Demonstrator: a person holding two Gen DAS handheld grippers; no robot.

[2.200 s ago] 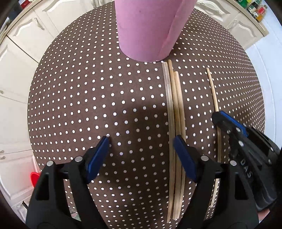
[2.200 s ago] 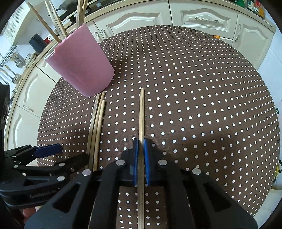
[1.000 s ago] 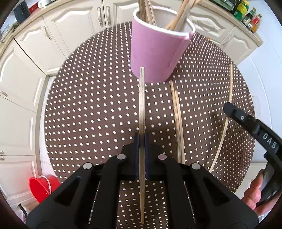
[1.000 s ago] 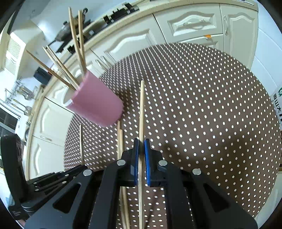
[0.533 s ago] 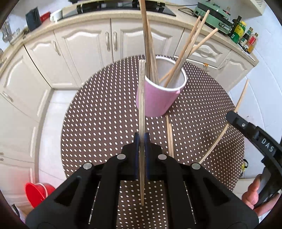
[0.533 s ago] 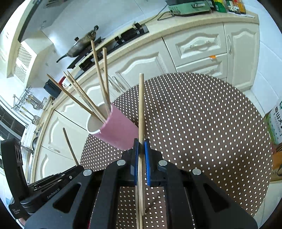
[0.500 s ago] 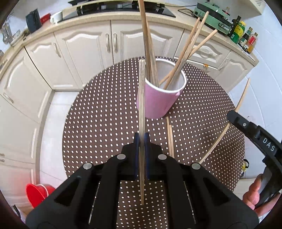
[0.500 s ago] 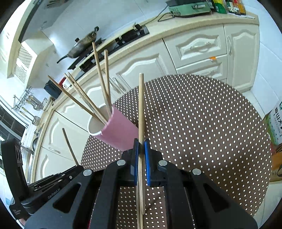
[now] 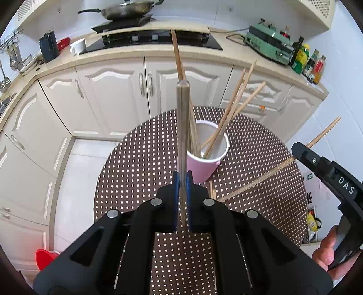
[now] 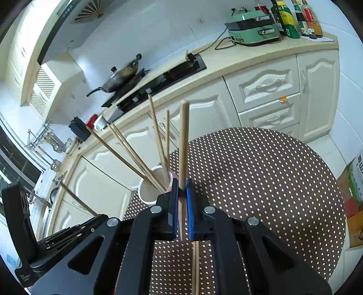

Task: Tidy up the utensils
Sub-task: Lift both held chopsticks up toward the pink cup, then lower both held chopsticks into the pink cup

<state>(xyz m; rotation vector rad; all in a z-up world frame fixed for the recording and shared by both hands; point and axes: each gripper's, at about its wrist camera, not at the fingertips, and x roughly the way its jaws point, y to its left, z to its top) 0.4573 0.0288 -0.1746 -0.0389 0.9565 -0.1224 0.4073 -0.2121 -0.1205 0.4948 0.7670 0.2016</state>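
Note:
A pink cup stands on the round brown dotted table and holds several wooden chopsticks. My left gripper is shut on one chopstick, held upright above the table just in front of the cup. My right gripper is shut on another chopstick, also raised, near the cup. In the left wrist view the right gripper's body and its chopstick show at right. Two more chopsticks lie on the table.
White kitchen cabinets and a counter with a hob and pan ring the table. Bottles stand at the far right. A red bin sits on the floor at left. A box stands right of the table.
Both grippers have lifted their chopsticks off the table and risen well above it. The cup now looks smaller and lower in both views.

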